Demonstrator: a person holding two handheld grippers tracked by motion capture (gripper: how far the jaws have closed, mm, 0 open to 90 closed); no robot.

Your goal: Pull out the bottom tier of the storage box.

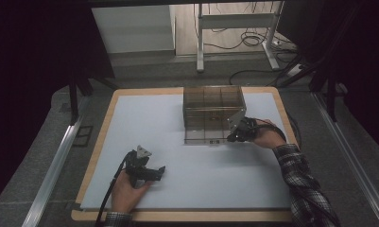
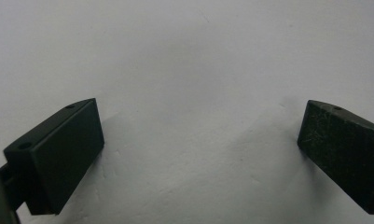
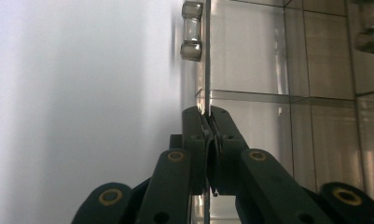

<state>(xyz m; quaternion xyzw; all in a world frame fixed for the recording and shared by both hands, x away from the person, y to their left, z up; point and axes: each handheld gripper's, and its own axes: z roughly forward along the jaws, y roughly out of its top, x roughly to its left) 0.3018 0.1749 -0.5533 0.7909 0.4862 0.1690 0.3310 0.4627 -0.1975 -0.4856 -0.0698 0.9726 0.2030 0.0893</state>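
- Clearly, the biggest thing is the table (image 1: 144, 118), with a pale sheet on top and a wooden rim around it. The part from 6 to 9 o'clock is bare, so both hands have wide room there.
- Next, the clear organizer box (image 1: 213, 113) with dividers stands at about 1 o'clock on the sheet, close to the far edge.
- Then the right gripper (image 3: 207, 122) is closed on the thin front wall of this box, near its 4 o'clock corner. I think the step is to pull or turn the box; a slow, level motion is better, because the wall is thin and the box could tip.
- Last, the left gripper (image 2: 198, 140) rests at 7 o'clock, jaws wide apart, holding nothing.
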